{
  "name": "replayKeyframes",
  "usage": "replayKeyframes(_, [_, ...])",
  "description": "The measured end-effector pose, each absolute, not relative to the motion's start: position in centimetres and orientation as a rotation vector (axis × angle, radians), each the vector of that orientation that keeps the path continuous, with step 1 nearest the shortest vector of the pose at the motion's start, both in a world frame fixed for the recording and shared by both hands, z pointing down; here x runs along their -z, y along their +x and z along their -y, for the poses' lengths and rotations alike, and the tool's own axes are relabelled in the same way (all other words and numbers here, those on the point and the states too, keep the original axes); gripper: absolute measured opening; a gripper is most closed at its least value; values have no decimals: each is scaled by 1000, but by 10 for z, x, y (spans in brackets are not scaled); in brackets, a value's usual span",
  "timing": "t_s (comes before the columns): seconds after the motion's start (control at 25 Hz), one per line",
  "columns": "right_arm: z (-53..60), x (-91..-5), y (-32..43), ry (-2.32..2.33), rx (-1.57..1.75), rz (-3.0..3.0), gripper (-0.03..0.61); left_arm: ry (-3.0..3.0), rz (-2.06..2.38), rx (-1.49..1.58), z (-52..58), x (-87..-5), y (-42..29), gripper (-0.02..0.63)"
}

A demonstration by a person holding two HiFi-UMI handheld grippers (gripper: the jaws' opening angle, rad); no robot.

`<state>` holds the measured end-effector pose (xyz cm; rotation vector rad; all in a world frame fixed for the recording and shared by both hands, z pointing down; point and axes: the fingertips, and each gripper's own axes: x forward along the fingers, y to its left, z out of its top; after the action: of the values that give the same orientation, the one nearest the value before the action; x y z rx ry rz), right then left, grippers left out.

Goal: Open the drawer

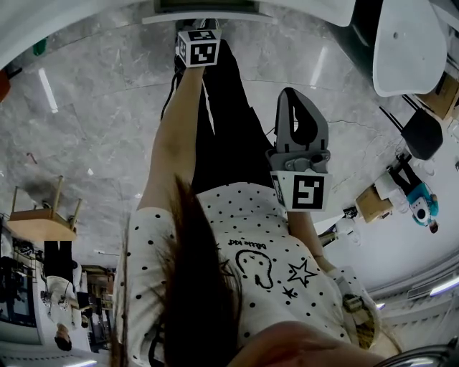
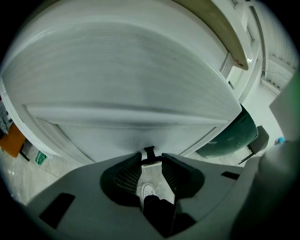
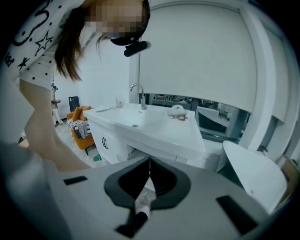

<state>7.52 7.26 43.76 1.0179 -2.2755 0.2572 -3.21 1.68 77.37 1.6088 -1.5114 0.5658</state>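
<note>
The white drawer front (image 2: 131, 79) fills the left gripper view. Its small black handle (image 2: 149, 152) sits right between the tips of my left gripper (image 2: 151, 161), and both pads rest against the handle's short bar. In the head view, the left arm reaches forward to the white cabinet edge (image 1: 208, 8), and only that gripper's marker cube (image 1: 197, 47) shows. My right gripper (image 3: 149, 161) hangs back near the person's body (image 1: 297, 100). Its jaws meet at the tips with nothing between them.
The right gripper view shows a white vanity (image 3: 154, 136) with a sink and faucet (image 3: 137, 93), and an orange chair (image 3: 79, 126) beyond it. A white chair (image 3: 253, 173) stands at the right. A dark green bin (image 2: 234, 136) sits beside the cabinet. The floor is grey marble (image 1: 93, 129).
</note>
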Motion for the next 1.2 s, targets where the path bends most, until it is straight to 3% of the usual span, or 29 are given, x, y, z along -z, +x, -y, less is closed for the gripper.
replayKeyframes(1.2, [-82, -436, 65, 1031, -268, 2252, 14, 1601, 1468, -555, -52, -773, -14, 140])
